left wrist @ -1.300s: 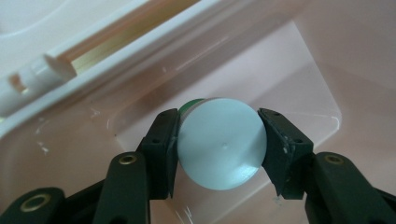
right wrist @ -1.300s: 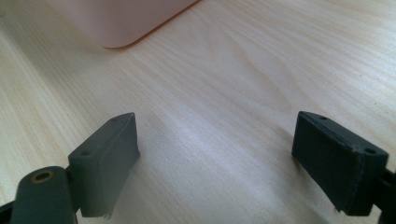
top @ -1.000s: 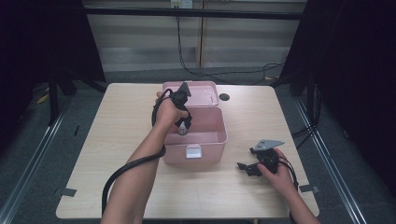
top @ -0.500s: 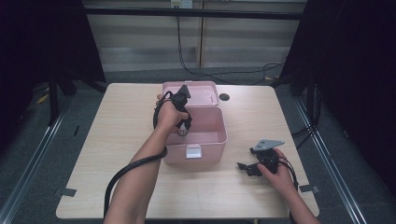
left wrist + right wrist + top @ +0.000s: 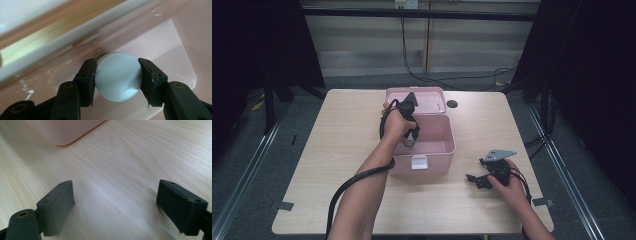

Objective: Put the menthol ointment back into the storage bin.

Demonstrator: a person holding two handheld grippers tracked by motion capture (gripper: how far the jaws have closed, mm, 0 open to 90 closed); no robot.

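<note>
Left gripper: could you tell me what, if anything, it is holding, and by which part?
The left gripper is shut on a round pale-topped container, gripped by opposite sides of its top, inside the pink box.

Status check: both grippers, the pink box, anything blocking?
Left gripper shut on white round cap, down inside open pink box. Right gripper open, on table. Nothing blocking.

Pale wood surface (image 5: 337, 150) on grey floor (image 5: 242, 165). Black curtains (image 5: 592, 75) flank both sides. Light panelled wall (image 5: 362, 45) behind, cables (image 5: 427, 75) trailing down.
</note>
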